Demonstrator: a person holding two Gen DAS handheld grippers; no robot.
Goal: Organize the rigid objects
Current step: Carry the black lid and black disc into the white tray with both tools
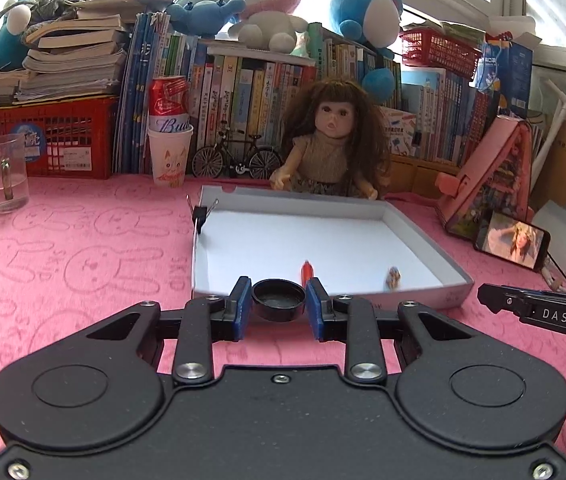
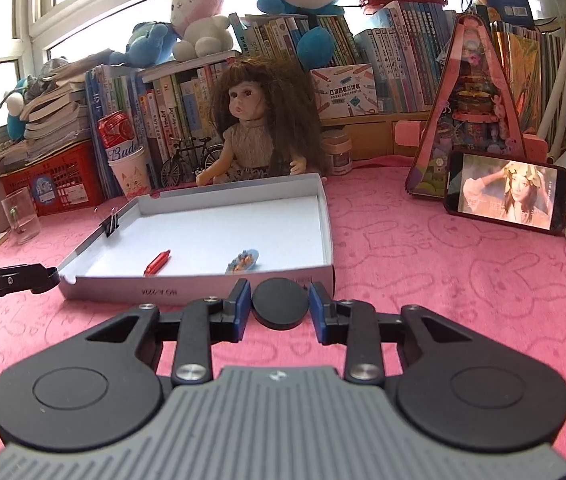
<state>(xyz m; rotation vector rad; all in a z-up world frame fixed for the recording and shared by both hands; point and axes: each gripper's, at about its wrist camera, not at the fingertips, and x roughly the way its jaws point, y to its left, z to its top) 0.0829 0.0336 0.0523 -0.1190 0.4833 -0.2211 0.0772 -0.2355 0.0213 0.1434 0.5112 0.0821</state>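
1. While both grippers are raised over the pink cloth point(image 1: 63, 240), a small black round piece is clenched in each.
2. In the left gripper point(image 1: 279, 306) a black cap point(image 1: 279, 300) is held with its hollow side up, pressed between the two blue pads point(image 1: 241, 308).
3. In the right gripper point(image 2: 281, 308) a black disc point(image 2: 281, 308) is held with its flat face towards the camera, caught between the blue pads point(image 2: 241, 306).
4. A shallow white box point(image 1: 419, 236) is seen lying open on the cloth just beyond both grippers, its near wall close to the held pieces.
5. A red clip-like piece point(image 2: 157, 262) is seen lying on the box floor near the front wall.
6. A small blue piece with orange marks point(image 2: 244, 261) is seen lying beside it, a little apart to the right.
7. A black binder clip point(image 2: 111, 226) is fastened on the left wall of the box.
8. A doll point(image 1: 333, 140) with long brown hair is seated behind the far wall of the box.
9. A phone point(image 2: 507, 196) with a lit screen is propped at the right on the cloth, well apart from the box.
10. A clear glass point(image 1: 5, 174) is seen standing at the far left, and a paper cup point(image 1: 170, 156) with a red can point(image 1: 169, 100) in it stands before the row of books.
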